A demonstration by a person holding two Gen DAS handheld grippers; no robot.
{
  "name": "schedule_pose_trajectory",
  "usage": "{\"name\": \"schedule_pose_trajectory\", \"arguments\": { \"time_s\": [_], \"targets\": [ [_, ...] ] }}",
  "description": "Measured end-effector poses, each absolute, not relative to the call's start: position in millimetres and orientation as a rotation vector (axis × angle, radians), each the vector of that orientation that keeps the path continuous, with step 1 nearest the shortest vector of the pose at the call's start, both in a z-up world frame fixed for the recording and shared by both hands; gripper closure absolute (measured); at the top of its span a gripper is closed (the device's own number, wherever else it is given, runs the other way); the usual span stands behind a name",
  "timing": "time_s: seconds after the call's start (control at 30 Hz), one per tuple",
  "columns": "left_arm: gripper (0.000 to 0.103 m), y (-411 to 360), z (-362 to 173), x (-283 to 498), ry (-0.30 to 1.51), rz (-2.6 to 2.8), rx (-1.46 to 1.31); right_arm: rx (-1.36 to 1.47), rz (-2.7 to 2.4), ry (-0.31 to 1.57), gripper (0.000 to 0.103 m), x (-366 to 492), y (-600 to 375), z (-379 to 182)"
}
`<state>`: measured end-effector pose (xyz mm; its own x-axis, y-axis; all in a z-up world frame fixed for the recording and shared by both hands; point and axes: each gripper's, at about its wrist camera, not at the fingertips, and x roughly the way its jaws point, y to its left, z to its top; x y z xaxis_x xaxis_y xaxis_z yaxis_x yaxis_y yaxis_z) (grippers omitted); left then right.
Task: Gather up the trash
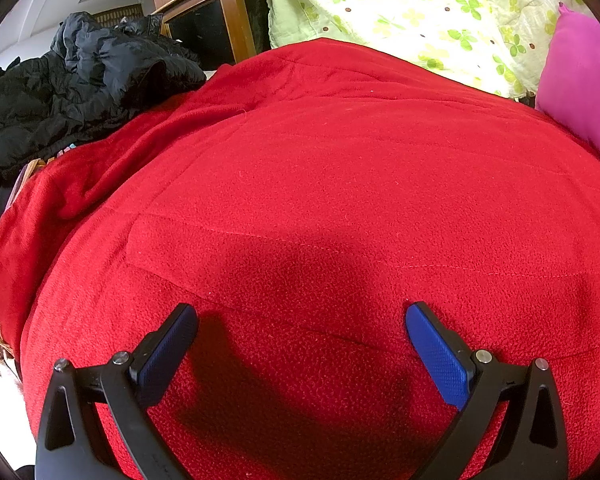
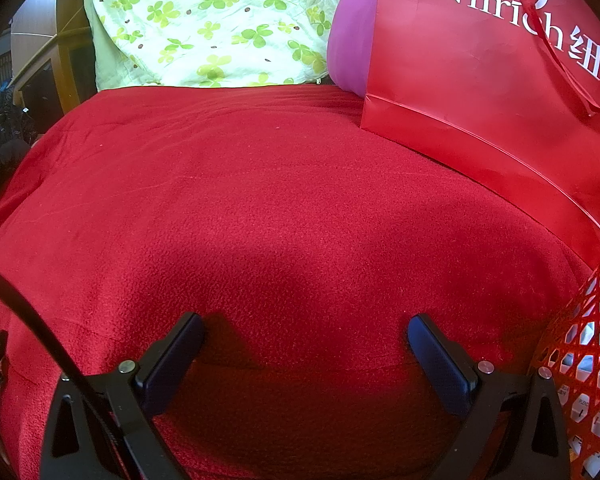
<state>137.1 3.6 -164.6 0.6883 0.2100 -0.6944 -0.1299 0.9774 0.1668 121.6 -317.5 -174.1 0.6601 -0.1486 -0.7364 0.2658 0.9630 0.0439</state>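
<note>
Our left gripper [image 1: 301,314] hangs just over the red blanket [image 1: 320,184], with its two blue pads [image 1: 436,352] wide apart and nothing between them. Its dark shadow falls on the blanket right under it. Our right gripper [image 2: 306,326] is held the same way in its own view, low over the same red blanket [image 2: 240,200], fingers spread wide and holding nothing. A black cable [image 2: 28,312] runs across the lower left corner of that view.

We can read white letters on a red paper bag [image 2: 480,92] that stands on the blanket at the right: "Nilrich", with some Chinese signs after it. A red ribbon handle [image 2: 560,60] hangs down its front.

Only the right view shows this bag. It also shows a red basket [image 2: 580,340] with holes at the right edge, just beside the right finger. White and grey things sit inside it, some with small print too tiny to read. We cannot tell if they are trash, and we see no loose trash on the blanket.

Only the left view shows a pile of black coats [image 1: 80,80] at the left side and a brown wood cabinet [image 1: 220,20] behind it.

Both views show a cloth with green leaves [image 1: 420,12] and a pink pillow [image 1: 580,80] at the far end of the blanket.
</note>
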Motion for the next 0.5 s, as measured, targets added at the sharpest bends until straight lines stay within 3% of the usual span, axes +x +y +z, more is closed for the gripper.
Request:
{"name": "schedule_pose_trajectory", "arguments": {
  "time_s": [0.5],
  "targets": [
    [0.0, 1.0, -164.8, 136.2, 0.785, 0.199, 0.119, 0.152, -0.236, 0.818, 0.0, 121.5, -317.4, -174.1]
  ]
}}
